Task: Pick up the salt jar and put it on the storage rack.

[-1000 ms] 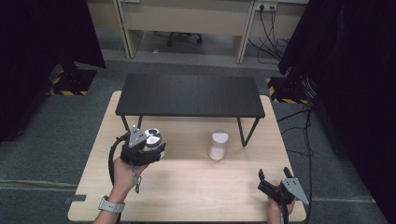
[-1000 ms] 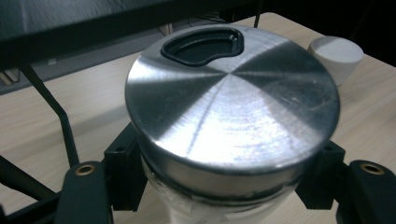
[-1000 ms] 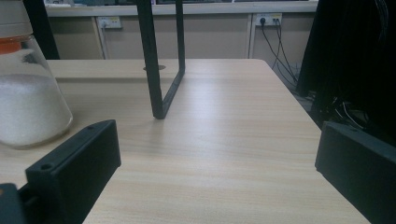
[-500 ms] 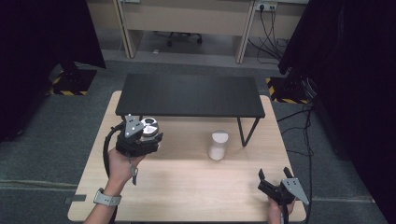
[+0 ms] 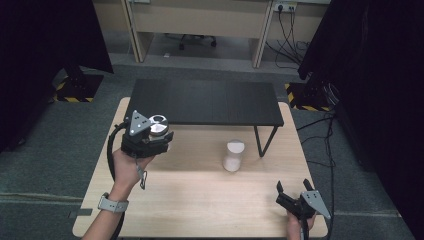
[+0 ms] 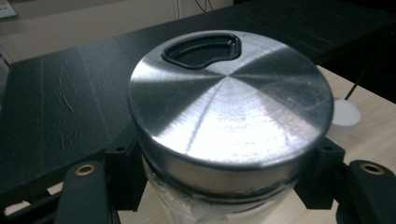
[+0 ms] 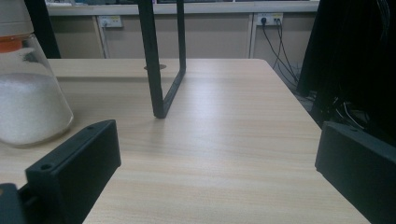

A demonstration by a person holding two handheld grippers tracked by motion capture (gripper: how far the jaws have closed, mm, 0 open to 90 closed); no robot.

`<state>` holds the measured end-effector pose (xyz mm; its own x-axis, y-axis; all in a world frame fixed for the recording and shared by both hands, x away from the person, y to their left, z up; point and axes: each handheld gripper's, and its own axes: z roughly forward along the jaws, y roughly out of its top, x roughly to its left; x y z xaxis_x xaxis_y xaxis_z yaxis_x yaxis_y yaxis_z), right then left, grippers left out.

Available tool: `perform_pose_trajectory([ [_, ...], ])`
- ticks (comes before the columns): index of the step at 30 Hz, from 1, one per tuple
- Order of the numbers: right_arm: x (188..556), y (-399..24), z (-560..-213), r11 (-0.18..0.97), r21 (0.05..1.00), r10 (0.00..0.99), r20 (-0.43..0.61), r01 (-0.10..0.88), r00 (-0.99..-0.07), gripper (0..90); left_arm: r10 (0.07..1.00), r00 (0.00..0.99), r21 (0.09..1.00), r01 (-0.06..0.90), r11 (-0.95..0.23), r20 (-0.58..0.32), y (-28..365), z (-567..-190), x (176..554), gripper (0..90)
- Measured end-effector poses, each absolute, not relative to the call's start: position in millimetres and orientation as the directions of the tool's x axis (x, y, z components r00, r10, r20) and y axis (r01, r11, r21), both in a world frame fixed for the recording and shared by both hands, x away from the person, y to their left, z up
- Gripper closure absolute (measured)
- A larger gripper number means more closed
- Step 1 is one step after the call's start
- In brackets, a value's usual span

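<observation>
Jar (image 6: 224, 140) with brushed metal lid (image 5: 159, 123): clamped just under the lid rim by the left gripper (image 5: 148, 141); jaws pressing on both sides of the glass body; jar hanging clear of the wooden table (image 5: 200, 200), upright, at the left front corner of the black shelf (image 5: 205, 102); lid face showing a dark kidney-shaped recess toward the shelf side.

Step in hand, by judgement: carrying phase; jar lifted and approaching the shelf top; placement not yet done.

Right gripper (image 5: 298, 202): resting low near the front right corner of the table; jaws spread wide with nothing between them; pointing toward the shelf leg (image 7: 163, 65) and a second jar (image 5: 233, 155) holding white grains, standing on the table just in front of the shelf, well apart from the carried jar.

Next move, by judgement: clearing the front edge of the shelf with the jar base; keeping the jar upright while moving over the dark surface; lowering until the base is sitting flat; only then releasing the clamp and withdrawing level, avoiding contact with the lid.

Caution: holding on smooth glass below a heavy lid; slipping possible if tilted; base of the jar hidden from the left gripper view, so clearance over the shelf edge not confirmable.
</observation>
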<state>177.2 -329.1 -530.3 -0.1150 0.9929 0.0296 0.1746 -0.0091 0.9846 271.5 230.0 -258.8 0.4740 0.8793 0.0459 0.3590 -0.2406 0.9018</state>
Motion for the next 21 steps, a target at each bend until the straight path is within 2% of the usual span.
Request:
perform_pose_trajectory([
  [21, 179.4, -329.2, -528.2, 0.009, 0.982, 0.992, 0.015, 0.188, -0.126, 0.3, 0.903, 0.426, 0.914, 0.340, -0.222, 0.061, 230.9, -235.7, 305.5, 31.5],
])
